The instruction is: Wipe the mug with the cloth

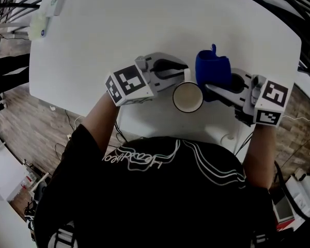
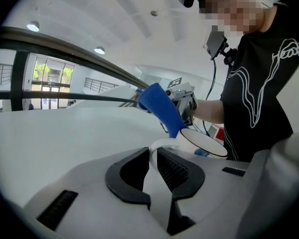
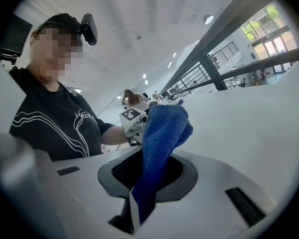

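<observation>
Left gripper [image 2: 153, 158]: fingers [image 2: 177, 171] pinched on the handle [image 2: 162, 144] of the white mug [image 1: 188, 97], mouth upward. Right gripper [image 3: 147, 171]: fingers [image 3: 120, 171] clamped on the blue cloth [image 3: 162, 133], bunched just right of the mug, at its rim. White bench [image 1: 119, 25] seen beneath the mug.

Cloth [image 1: 213, 70] just R of mug [image 1: 187, 97].

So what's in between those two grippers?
The white mug, seen in the head view: the left gripper holds its handle, the right gripper holds the blue cloth.
</observation>
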